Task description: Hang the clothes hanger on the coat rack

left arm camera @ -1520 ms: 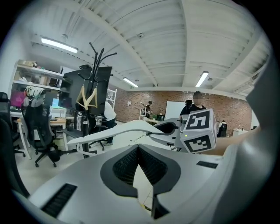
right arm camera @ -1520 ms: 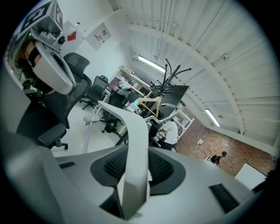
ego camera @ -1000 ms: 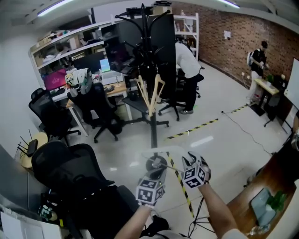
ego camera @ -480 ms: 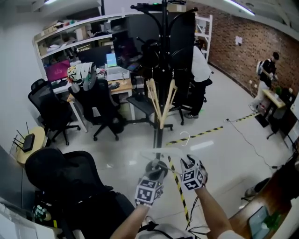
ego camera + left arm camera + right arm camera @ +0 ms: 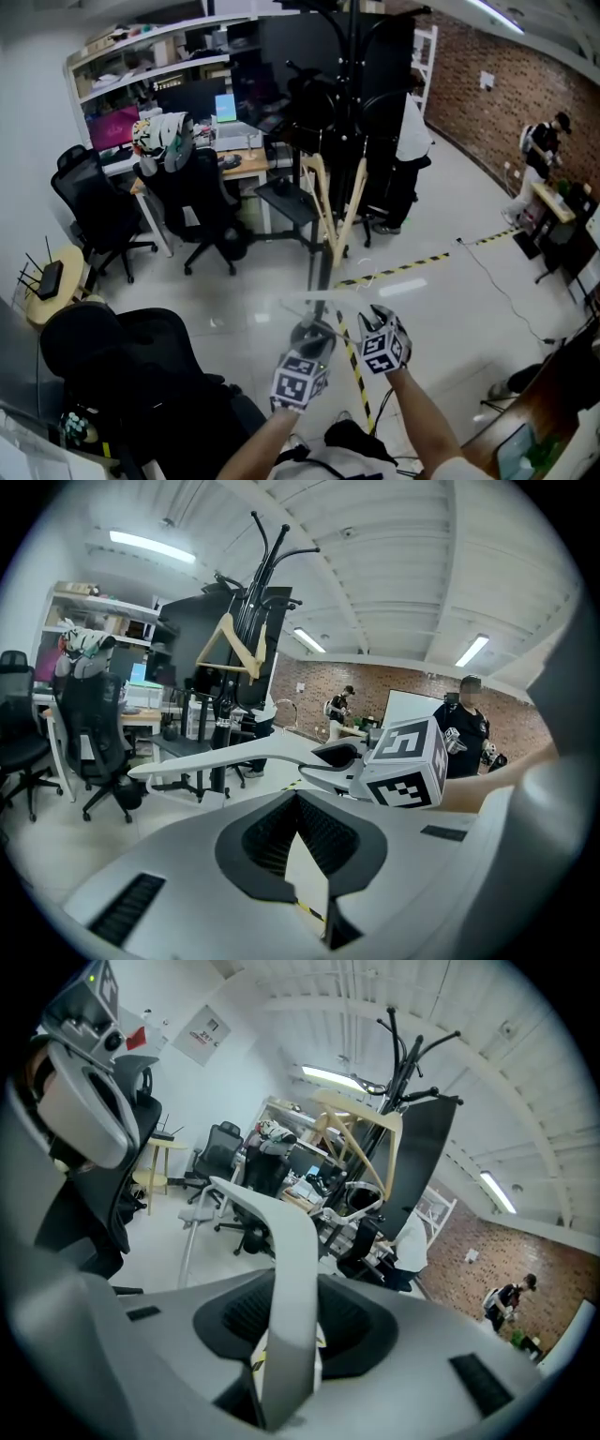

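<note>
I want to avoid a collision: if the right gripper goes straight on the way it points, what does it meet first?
Probably the coat rack, touched first by the white hanger in the right gripper; depth is unclear.

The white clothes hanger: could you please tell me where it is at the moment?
The white clothes hanger sits low centre in the head view, gripped in the right tool, in front of the black coat rack.
</note>
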The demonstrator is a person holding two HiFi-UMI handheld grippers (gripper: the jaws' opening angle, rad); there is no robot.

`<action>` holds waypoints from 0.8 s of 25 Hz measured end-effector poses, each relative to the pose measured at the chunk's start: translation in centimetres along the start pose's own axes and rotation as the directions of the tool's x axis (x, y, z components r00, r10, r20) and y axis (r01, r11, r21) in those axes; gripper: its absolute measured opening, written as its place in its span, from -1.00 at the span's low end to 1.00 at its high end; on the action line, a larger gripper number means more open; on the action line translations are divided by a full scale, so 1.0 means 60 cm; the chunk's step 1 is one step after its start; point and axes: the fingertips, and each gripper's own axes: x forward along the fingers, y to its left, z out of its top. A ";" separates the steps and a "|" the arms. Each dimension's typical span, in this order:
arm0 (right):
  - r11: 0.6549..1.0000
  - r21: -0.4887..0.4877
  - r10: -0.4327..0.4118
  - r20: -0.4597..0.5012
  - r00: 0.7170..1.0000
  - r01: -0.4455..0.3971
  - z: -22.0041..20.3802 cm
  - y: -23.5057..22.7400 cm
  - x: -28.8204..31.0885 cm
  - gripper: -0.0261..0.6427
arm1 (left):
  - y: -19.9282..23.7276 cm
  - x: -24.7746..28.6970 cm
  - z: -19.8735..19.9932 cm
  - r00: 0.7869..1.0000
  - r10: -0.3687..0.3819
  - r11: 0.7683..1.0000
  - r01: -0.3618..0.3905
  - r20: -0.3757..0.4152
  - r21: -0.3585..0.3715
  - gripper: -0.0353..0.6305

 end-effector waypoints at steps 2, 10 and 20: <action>1.000 0.012 0.009 -0.001 1.000 -0.009 0.003 0.000 0.018 -0.47 | 0.009 0.007 -0.001 1.000 0.004 1.000 -0.005 -0.008 -0.002 -0.91; 0.999 0.017 0.048 0.034 0.998 -0.049 0.041 0.006 0.093 -0.47 | 0.058 0.042 0.002 0.997 0.046 0.999 -0.045 -0.054 0.021 -0.91; 0.996 -0.029 0.081 0.095 0.992 -0.079 0.069 -0.010 0.142 -0.47 | 0.072 0.094 0.024 0.996 0.069 0.997 -0.066 -0.061 0.051 -0.91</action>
